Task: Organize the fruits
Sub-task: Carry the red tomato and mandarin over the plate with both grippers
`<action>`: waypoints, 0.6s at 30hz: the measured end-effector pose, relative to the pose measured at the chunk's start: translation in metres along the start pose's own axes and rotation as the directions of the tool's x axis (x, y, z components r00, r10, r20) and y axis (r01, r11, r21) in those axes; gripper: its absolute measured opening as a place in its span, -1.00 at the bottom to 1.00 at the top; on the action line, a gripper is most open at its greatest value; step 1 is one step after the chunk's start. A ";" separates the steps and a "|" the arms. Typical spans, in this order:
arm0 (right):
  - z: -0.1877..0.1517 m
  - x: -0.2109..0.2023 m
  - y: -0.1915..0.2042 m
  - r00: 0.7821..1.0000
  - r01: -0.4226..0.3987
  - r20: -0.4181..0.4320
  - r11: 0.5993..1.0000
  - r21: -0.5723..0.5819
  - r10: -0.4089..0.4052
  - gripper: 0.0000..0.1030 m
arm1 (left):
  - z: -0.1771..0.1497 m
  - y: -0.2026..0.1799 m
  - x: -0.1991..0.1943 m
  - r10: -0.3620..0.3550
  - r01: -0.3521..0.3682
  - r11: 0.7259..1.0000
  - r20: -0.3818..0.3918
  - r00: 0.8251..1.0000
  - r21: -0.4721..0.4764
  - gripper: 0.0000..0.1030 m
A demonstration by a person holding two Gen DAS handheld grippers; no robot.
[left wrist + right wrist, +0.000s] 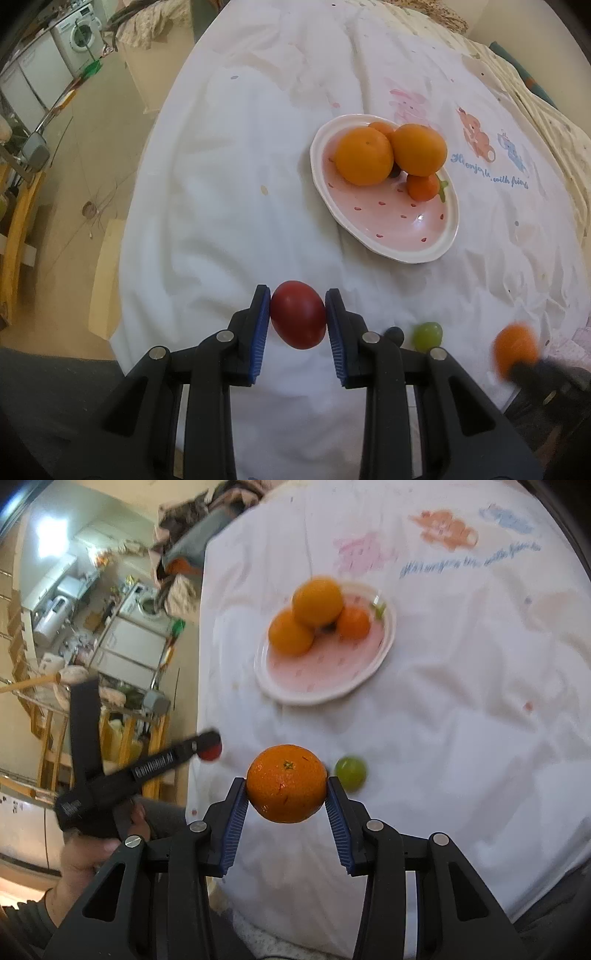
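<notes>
My left gripper (298, 314) is shut on a dark red oval fruit (298, 314) held above the white cloth. My right gripper (286, 784) is shut on a small orange (286, 783), lifted off the cloth; that orange (515, 349) shows blurred at the lower right of the left wrist view. A pink plate (402, 225) with a white rim sits farther back, holding two large oranges (364, 155) and smaller ones (423, 186). The plate (314, 679) also lies ahead in the right wrist view. A green grape-like fruit (350, 770) lies on the cloth beside the held orange.
A white printed cloth (229, 177) covers the table; its left edge drops to a tiled floor (85, 173). The left gripper (208, 749), held by a hand (85, 853), reaches in from the left in the right wrist view. Shelves and appliances (122, 635) stand beyond.
</notes>
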State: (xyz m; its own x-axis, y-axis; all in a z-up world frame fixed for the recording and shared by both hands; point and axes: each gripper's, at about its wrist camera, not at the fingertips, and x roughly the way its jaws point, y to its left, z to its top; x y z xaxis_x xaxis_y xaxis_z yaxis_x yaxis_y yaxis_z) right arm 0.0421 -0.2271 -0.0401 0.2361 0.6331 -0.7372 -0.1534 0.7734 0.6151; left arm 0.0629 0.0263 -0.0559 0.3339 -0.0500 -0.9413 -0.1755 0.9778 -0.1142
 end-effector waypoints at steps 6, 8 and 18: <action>0.023 -0.026 -0.019 0.994 -0.005 0.106 1.000 0.025 0.002 -0.13 | 0.007 -0.007 -0.004 0.011 -0.011 1.000 0.005 1.000 0.022 -0.49; 0.031 -0.030 -0.025 0.992 -0.010 0.128 0.999 0.033 0.006 -0.13 | 0.013 -0.009 -0.009 0.011 -0.011 1.000 0.014 1.000 0.026 -0.49; 0.075 -0.040 -0.047 0.981 -0.003 0.196 0.998 0.058 -0.008 -0.13 | 0.047 -0.029 -0.019 0.031 -0.038 0.994 0.067 0.997 0.103 -0.49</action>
State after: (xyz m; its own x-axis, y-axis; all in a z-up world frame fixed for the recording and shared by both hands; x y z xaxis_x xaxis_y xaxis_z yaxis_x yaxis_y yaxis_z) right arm 0.1115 -0.2915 -0.0183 0.4206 0.6081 -0.6733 -0.0978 0.7682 0.6327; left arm 0.1051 0.0084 -0.0197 0.3900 -0.0062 -0.9208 -0.0914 0.9948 -0.0453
